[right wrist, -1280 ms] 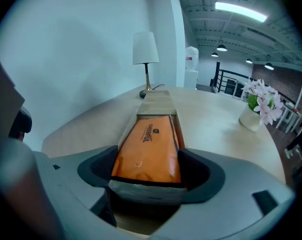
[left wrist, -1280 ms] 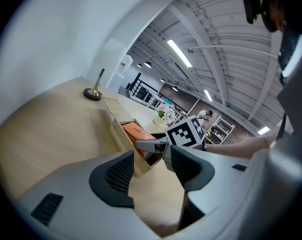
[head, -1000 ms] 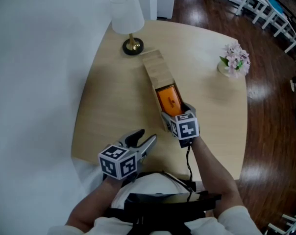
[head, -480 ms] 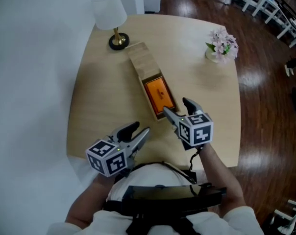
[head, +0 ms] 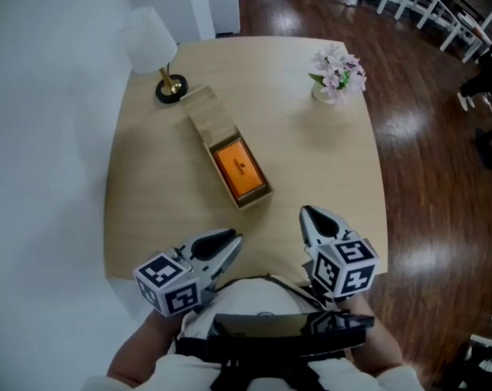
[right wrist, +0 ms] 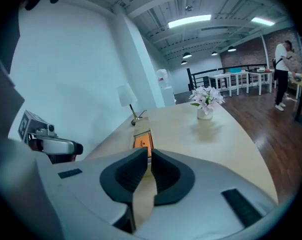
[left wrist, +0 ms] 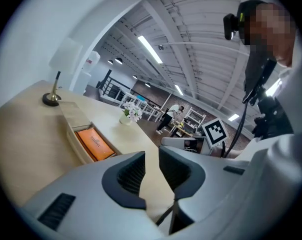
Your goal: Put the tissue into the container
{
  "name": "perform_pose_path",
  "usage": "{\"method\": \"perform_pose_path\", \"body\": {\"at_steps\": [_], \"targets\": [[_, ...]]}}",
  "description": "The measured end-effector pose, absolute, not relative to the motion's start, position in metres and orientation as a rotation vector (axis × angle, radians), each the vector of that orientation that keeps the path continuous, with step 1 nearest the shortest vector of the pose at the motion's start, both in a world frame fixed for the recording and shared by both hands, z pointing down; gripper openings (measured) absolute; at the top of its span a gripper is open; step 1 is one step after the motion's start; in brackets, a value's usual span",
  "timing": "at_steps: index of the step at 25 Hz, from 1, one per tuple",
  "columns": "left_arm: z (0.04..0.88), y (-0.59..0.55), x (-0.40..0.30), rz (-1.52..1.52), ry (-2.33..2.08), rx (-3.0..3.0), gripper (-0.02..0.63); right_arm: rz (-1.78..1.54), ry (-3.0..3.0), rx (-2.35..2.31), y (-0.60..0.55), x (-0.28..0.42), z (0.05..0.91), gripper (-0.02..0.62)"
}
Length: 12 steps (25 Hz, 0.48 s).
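An orange tissue pack (head: 240, 169) lies inside the long wooden container (head: 259, 199) on the pale table; it also shows as the orange pack (left wrist: 94, 142) and the orange pack (right wrist: 142, 142). A wooden lid (head: 207, 112) covers the container's far half. My left gripper (head: 230, 239) hovers at the table's near edge, left of the container; its jaws are closing, a narrow gap still between them with nothing in it, as the left gripper (left wrist: 152, 156) shows. My right gripper (head: 309, 215) is near the edge, right of the container, shut and empty, seen as the right gripper (right wrist: 149, 154).
A white-shaded lamp (head: 152, 47) stands at the table's far left corner, just beyond the container. A small vase of pink flowers (head: 336, 76) sits at the far right. Dark wooden floor (head: 425, 153) lies to the right of the table. The person's body is close behind both grippers.
The right gripper has drawn back from the container's near end toward the table's edge and shut. The left gripper stayed near the edge and its jaws have narrowed. The tissue pack stays in the container.
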<state>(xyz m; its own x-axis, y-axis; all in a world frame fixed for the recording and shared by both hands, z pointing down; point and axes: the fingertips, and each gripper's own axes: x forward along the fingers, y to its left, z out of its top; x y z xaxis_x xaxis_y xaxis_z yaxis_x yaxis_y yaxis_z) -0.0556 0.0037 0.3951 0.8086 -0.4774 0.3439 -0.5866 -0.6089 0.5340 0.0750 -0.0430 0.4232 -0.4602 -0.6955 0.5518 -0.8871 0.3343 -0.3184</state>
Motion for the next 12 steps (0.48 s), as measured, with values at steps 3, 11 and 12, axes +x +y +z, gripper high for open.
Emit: {"method": "perform_pose_path", "body": {"at_steps": [3,11,12], "targets": [[0.397,0.01,-0.054,0.225,-0.769,2.312,0.057,0.869,-2.318,1.436,-0.029,0.08,0.408,0.0],[0.404,0.017,-0.029,0.333,-0.716,2.334,0.057,0.906,-2.346,1.445,-0.025,0.091,0.405,0.0],[0.404,0.019,-0.026,0.341,-0.707,2.338,0.057,0.915,-2.346,1.441,-0.023,0.092,0.406,0.0]]}}
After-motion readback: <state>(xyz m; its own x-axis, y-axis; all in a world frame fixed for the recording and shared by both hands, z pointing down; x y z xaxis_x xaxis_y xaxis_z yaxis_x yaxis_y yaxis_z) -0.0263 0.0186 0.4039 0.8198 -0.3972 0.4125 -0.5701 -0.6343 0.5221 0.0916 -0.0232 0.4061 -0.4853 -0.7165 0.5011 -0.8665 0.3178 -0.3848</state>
